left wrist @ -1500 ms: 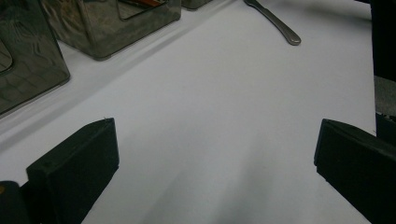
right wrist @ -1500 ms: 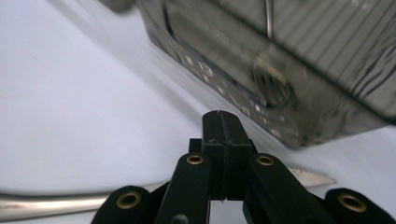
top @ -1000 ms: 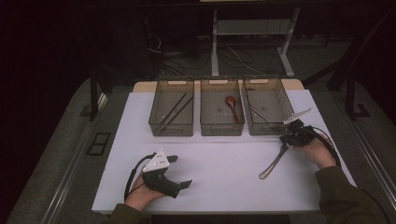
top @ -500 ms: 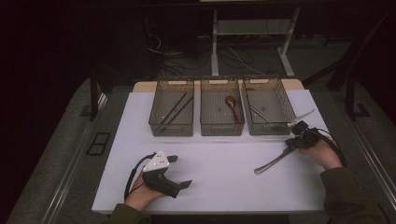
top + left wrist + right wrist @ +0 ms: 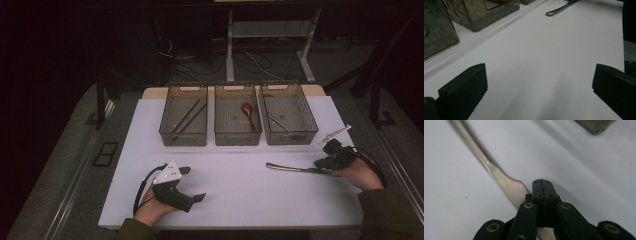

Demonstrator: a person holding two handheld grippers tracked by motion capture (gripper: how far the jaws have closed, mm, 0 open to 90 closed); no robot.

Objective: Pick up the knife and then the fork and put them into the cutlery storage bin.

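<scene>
A long silver metal utensil (image 5: 292, 168) lies flat on the white table top (image 5: 235, 195) at the right, its handle pointing left. My right gripper (image 5: 322, 168) is shut on its broad end; in the right gripper view the closed jaws sit over the flat metal of the utensil (image 5: 506, 186). At the near left my left gripper (image 5: 196, 183) rests on the table, open, with nothing between its fingers. The left gripper view shows that gripper (image 5: 539, 85) with its jaws wide apart over bare table, and the utensil's handle (image 5: 559, 9) far ahead.
Three smoky clear bins stand in a row at the back. The left bin (image 5: 170, 131) holds dark chopsticks (image 5: 187, 117), the middle bin (image 5: 237, 137) a brown spoon (image 5: 248, 114), the right bin (image 5: 307, 125) a metal utensil (image 5: 280, 122). The table's right edge is close to my right hand (image 5: 357, 175).
My right gripper has moved right and toward me, bringing the utensil down from a steep tilt to lie flat on the table. The left gripper has stayed put.
</scene>
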